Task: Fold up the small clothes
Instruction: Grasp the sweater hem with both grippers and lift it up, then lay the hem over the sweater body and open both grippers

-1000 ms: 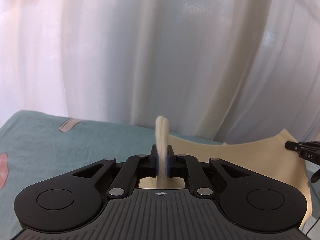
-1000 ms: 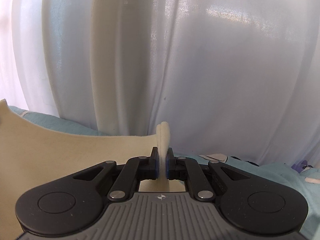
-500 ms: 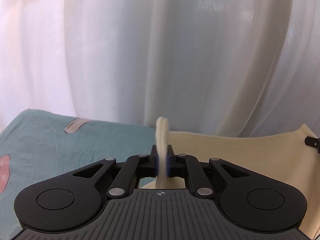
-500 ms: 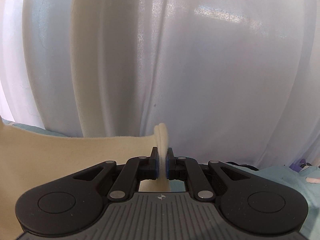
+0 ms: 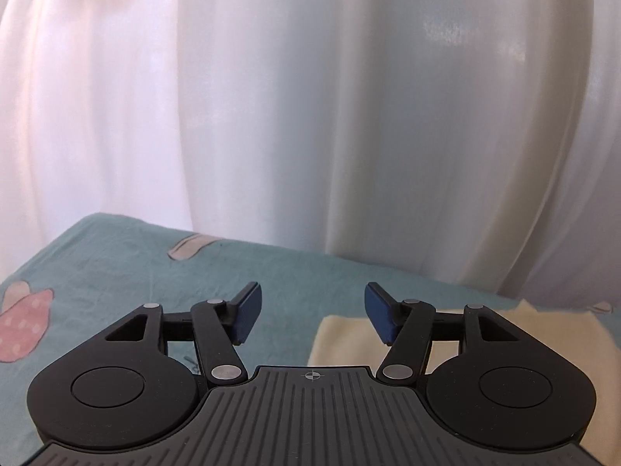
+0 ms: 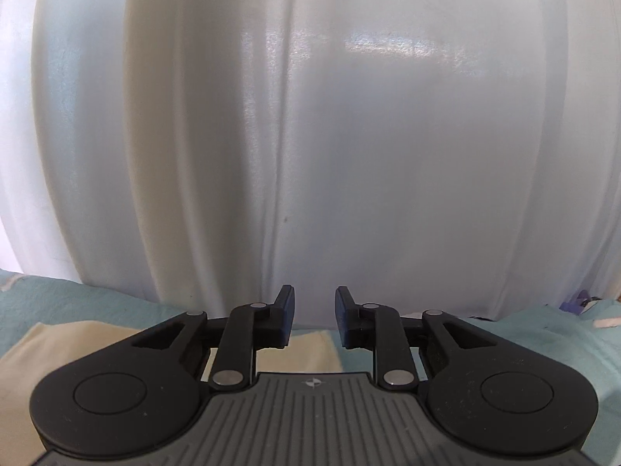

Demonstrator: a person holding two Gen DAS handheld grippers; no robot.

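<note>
With both pinches let go within the last half second, the cream cloth (image 5: 446, 334) lies flat on the teal sheet (image 5: 116, 272), its far edge near the white curtain (image 5: 349, 116). A moment ago each tool held a doubled edge of that fabric upright between closed pads; now the left gripper (image 5: 310, 312) stands wide apart and empty above the sheet, the cloth's corner just to its right. Likewise parted, though less widely, the right gripper (image 6: 314, 316) holds nothing, with the cloth (image 6: 77, 343) spread below it and to its left. That release suggests one fold has been laid down; whether another remains cannot be told.
</note>
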